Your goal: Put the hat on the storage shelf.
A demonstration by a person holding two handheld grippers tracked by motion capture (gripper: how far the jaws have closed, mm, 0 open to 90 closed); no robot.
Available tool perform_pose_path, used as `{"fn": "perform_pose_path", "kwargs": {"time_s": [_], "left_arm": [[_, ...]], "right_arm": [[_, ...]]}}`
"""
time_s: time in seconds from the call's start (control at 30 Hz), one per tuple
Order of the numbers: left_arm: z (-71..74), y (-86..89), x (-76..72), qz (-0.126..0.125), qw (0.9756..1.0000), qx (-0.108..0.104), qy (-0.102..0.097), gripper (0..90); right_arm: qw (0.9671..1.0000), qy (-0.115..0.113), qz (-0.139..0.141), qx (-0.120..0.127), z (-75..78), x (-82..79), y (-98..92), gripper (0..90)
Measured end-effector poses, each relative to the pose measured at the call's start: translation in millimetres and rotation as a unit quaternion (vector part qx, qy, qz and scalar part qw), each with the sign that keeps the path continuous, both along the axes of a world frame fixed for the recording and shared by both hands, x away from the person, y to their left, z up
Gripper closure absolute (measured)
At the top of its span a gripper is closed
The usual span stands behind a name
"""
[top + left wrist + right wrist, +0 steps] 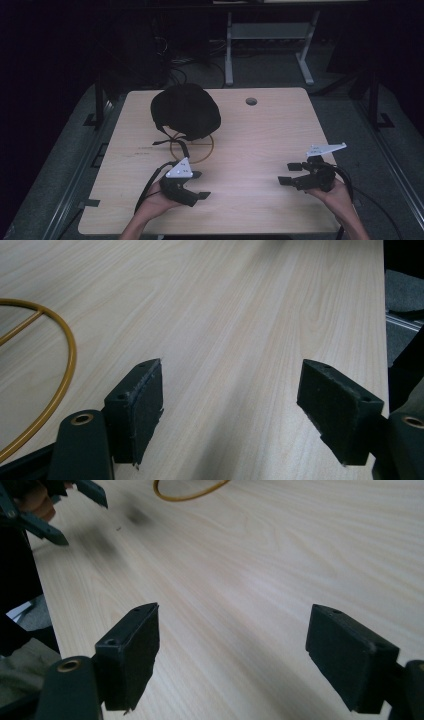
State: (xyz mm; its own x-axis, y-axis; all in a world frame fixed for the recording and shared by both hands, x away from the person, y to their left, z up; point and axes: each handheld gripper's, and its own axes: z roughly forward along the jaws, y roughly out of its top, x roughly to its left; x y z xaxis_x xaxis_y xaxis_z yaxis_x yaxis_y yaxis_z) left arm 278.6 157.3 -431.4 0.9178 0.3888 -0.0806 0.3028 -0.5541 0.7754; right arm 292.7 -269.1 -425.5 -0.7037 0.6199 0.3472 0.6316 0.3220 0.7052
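A black cap-like object (pixel 186 111) with dangling straps lies at the back left of the wooden table (pixel 260 135), partly over a yellow circle (pixel 202 149) marked on the top. My left gripper (pixel 200 185) is held low near the front left, open, nothing between its pads (pixel 142 407); the yellow circle (pixel 60 385) curves at its left. My right gripper (pixel 289 173) is at the front right, open over bare wood, pads (pixel 132 655) wide apart. The left gripper (pixel 75 510) and the yellow circle (pixel 185 492) appear far off in the right gripper view.
A round cable hole (pixel 251 101) sits near the table's back edge. Behind the table stand a white metal frame (pixel 270 45) and cables on a dark floor. Table edges drop off close to both hands.
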Motion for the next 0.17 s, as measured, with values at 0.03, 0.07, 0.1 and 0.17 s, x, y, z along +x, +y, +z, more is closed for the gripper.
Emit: {"fn": "perform_pose_path", "kwargs": {"time_s": [0.03,0.07,0.1,0.17], "left_arm": [[0.1,0.3,0.1,0.001,1.0,-0.003,0.001,26.3],[0.5,0.7,0.4,0.002,1.0,-0.004,0.002,26.4],[0.7,0.9,0.5,0.002,1.0,-0.005,0.003,26.4],[0.9,1.0,0.8,0.002,1.0,-0.006,0.004,26.4]], "right_arm": [[1.0,0.001,-0.003,-0.002,-1.4,-2.7,-0.7,20.8],[1.0,0.0,-0.004,-0.003,-2.4,-5.0,-1.3,20.8],[1.0,-0.001,-0.006,0.0,-3.6,-8.2,-2.5,20.8],[0.9999,-0.006,-0.011,0.011,-6.2,-15.8,-4.1,20.5]]}}
